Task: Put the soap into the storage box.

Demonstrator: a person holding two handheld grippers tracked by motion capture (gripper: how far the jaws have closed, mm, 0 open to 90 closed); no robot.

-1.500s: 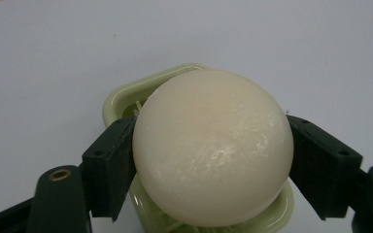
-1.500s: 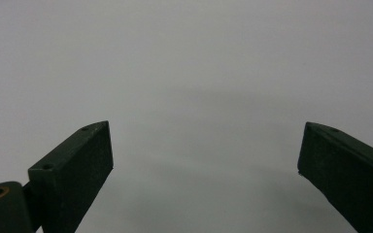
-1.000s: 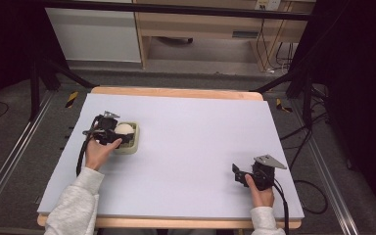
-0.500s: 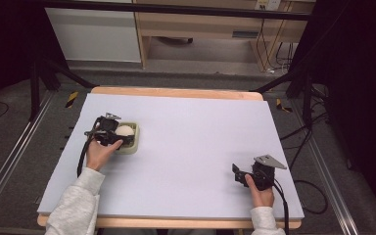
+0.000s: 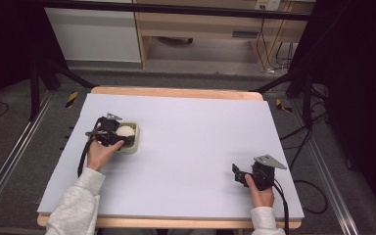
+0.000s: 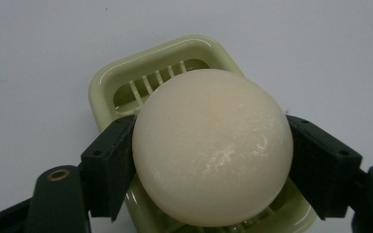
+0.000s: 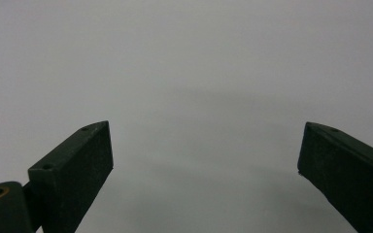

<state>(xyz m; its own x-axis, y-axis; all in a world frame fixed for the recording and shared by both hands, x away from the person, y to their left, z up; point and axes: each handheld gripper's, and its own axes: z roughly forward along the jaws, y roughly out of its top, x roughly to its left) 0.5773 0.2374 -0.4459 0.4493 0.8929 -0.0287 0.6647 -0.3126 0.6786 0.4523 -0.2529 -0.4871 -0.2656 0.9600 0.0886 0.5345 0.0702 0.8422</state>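
A round cream soap bar [image 6: 212, 145] sits between the two black jaws of my left gripper [image 6: 209, 160], which press on its sides. Under it lies a pale green slatted soap dish [image 6: 141, 77]. From above, the soap bar [image 5: 125, 131] and the soap dish [image 5: 133, 145] are at the table's left, with my left gripper [image 5: 113, 136] reaching over the dish. At the front right of the table my right gripper [image 5: 236, 174] is held low, and its jaws stand wide apart over bare tabletop [image 7: 204, 160].
The table [image 5: 196, 127] is a pale lilac board with a wooden edge. A cable trails from each gripper toward the front edge. Beyond the table's far edge are dark frame legs and a wooden cabinet.
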